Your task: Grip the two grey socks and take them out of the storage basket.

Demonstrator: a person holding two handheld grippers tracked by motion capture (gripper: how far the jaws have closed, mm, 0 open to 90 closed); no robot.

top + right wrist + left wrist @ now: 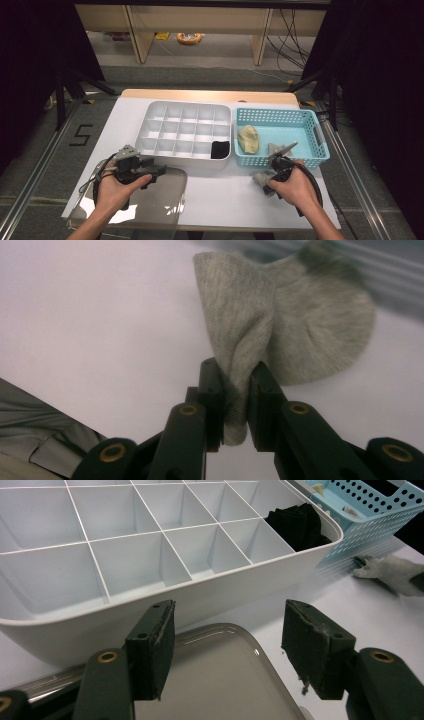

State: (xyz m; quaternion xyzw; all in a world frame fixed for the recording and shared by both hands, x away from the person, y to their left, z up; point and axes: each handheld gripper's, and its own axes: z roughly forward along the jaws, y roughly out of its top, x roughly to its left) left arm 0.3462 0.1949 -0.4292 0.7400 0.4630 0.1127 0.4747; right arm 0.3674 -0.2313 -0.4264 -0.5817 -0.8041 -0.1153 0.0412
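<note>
High view: a white worktop (215, 192) carries a white compartment tray (184, 131), taken here as the landmark. Touching or just beside its right wall stands a light-blue perforated basket (281, 136) holding a beige sock (248, 138). A black sock (220, 149) fills the tray's near-right corner compartment. In front of the tray's near-left part lies a clear plastic lid (150, 200). The left gripper (161, 170) rests over this lid, just in front of the tray's near wall, held by the person's left hand (116, 189). The right gripper (263, 180), in the right hand (294, 187), sits in front of the basket, to the right of the tray's near-right corner, with a grey sock (261, 178) at its tip.

Left gripper view: the left gripper (227, 647) has its fingers (155, 647) spread apart with nothing between them; the lid (220, 680) lies beneath, the tray's near wall (165, 600) just beyond. The black sock (297, 525) shows in the tray's far corner compartment, the basket (365, 515) behind it, and the grey sock (387, 570) on the worktop beside the basket.

Right gripper view: the right gripper (235, 400) has its fingers (212, 390) pinching a fold of the grey sock (295, 325), pads on either side of the cloth. The rest of the sock spreads over the worktop (100, 325) beyond the fingertips.
</note>
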